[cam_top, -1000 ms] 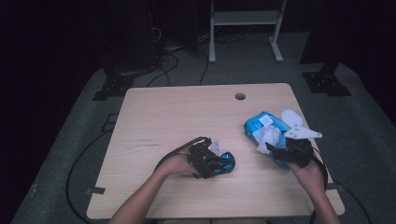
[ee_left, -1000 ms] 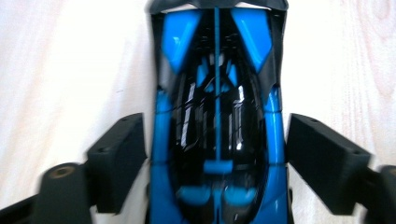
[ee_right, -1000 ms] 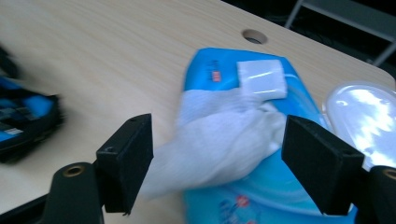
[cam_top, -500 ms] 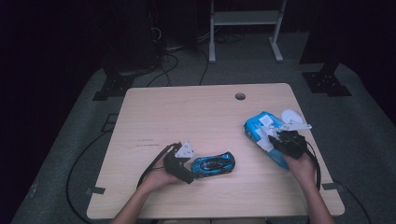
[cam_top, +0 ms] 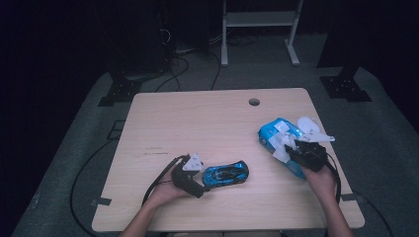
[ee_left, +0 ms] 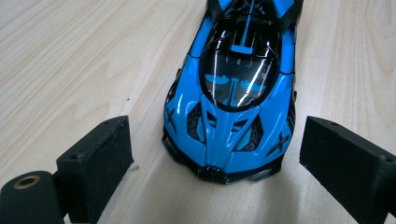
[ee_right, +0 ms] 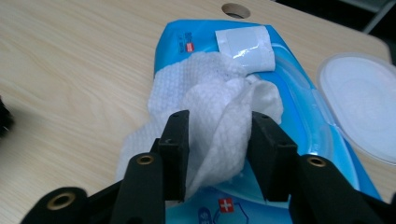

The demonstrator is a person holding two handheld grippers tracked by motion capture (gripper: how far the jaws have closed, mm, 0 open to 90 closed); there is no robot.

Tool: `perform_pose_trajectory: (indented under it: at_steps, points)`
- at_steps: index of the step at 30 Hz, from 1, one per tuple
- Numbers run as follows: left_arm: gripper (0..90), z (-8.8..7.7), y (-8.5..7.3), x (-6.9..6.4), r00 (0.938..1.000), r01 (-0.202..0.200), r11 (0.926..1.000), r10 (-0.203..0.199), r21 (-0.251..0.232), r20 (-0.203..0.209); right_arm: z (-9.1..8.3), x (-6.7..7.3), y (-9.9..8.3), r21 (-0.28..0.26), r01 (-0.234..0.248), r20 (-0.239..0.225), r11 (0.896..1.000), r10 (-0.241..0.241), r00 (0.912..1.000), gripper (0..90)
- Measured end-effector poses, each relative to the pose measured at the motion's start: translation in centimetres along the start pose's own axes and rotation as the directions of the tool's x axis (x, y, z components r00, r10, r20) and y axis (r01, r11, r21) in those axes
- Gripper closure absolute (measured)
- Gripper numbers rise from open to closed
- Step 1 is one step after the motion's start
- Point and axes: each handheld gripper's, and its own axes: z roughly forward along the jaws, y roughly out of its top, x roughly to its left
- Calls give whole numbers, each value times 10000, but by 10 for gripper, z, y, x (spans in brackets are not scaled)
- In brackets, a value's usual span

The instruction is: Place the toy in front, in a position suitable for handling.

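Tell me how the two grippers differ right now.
The left gripper has its jaws spread wide to either side of the blue toy car, touching nothing; the right gripper has a white wipe between its jaws, which have just been opening slightly. The left sits near the table's front middle, the right over the wipe pack at the edge. Both have black jaws.

The room is dim, and its far side sinks into near black. A pale wooden counter (cam_top: 197, 128) with a round cable hole (cam_top: 254, 102) stands on grey carpet (cam_top: 380, 133). Beyond it rises a white metal stand (cam_top: 259, 29) amid loose black cables (cam_top: 185, 64). Dark stand bases (cam_top: 120, 91) sit on the floor by both far corners. Light falls mostly on the counter top.
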Motion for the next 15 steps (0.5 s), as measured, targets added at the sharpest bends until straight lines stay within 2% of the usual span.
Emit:
perform_pose_trajectory:
  at_steps: [1,2,5,6,7,8,9,10,15]
  points:
    - [89,0,0,0,10000,0,10000,0,0,0,0,0,0,0,0,0,10000,0,10000,608]
    - [89,2,0,-1,10000,-32,10000,32,-13,10,-1,2,0,-5,289,208,9996,-289,9994,625]
    - [89,2,0,-2,10000,-94,10000,94,14,15,-1,-1,1,-163,13,47,9999,-13,10000,622]
    - [89,2,0,-2,9999,-101,9999,101,7,-10,-2,-4,1,-332,-266,-148,9991,261,9995,678]
    - [89,2,0,-2,10000,-76,10000,76,0,-10,-3,-4,2,-413,-349,-206,9985,341,9992,717]
    - [89,2,0,-1,10000,-59,10000,59,-6,0,-3,-4,2,-415,-331,-151,9986,325,9994,780]
    - [89,2,0,-1,10000,-59,10000,59,-6,0,-3,-4,2,-415,-331,-151,9986,325,9994,780]
    - [89,1,0,0,10000,-45,10000,45,-7,-18,-3,-4,2,-409,-200,-18,9990,199,9998,849]
    - [89,1,-1,0,9999,-87,10000,87,0,-120,-5,-5,3,-495,-276,-5,9984,276,9996,853]
